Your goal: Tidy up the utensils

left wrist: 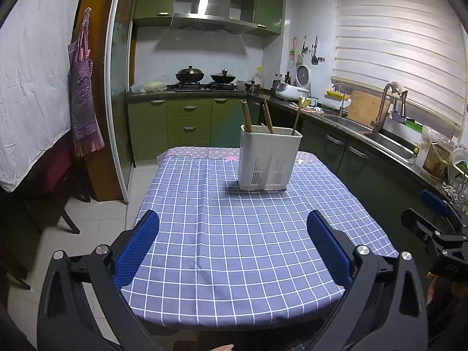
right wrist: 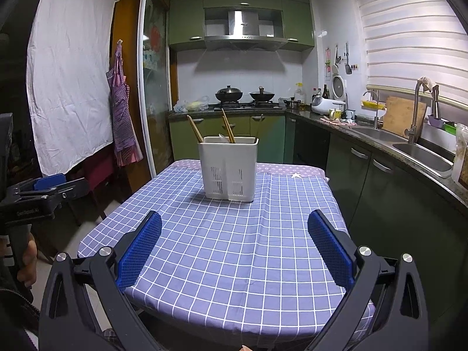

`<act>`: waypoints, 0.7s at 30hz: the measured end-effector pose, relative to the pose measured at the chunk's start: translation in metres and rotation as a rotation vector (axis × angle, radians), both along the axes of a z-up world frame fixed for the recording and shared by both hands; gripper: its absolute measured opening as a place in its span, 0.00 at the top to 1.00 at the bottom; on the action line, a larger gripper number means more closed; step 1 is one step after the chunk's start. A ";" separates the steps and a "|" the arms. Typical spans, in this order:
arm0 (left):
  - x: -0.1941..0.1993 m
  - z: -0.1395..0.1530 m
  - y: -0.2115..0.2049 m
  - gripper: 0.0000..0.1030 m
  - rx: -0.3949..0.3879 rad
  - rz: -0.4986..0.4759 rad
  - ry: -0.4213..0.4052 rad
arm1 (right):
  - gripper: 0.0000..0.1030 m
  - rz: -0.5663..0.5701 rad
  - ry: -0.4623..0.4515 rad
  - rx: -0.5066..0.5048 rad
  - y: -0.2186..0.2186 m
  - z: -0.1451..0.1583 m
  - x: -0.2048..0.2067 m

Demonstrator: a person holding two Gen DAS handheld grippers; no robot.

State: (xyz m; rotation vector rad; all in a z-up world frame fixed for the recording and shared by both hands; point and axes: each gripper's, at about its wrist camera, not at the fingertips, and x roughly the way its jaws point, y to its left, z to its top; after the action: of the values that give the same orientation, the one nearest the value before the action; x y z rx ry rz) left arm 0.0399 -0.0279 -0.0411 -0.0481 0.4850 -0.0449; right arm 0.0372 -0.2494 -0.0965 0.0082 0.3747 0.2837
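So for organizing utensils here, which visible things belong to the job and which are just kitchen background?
Part of the job:
white utensil holder
wooden chopsticks standing in it
left gripper, open
right gripper, open

Just lying about:
checked tablecloth
two woks on the stove
cutting board by the sink
apron hanging on the left

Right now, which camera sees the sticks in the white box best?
The left wrist view: the chopsticks rise clear and larger above the white holder. The right wrist view shows them too, but smaller and farther off.
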 end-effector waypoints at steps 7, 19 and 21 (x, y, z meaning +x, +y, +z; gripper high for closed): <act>0.001 -0.002 0.000 0.07 0.002 -0.002 0.010 | 0.04 0.004 0.003 -0.002 -0.001 -0.001 0.001; 0.002 -0.004 -0.001 0.07 0.002 -0.017 0.020 | 0.04 0.013 0.012 -0.006 -0.002 -0.004 0.005; 0.002 -0.005 -0.001 0.07 0.006 -0.015 0.018 | 0.04 0.014 0.014 -0.008 -0.001 -0.005 0.006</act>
State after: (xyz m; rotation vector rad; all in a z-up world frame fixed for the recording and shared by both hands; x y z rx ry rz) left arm 0.0423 -0.0289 -0.0459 -0.0387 0.5032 -0.0580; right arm 0.0429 -0.2505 -0.1014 -0.0005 0.3896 0.2965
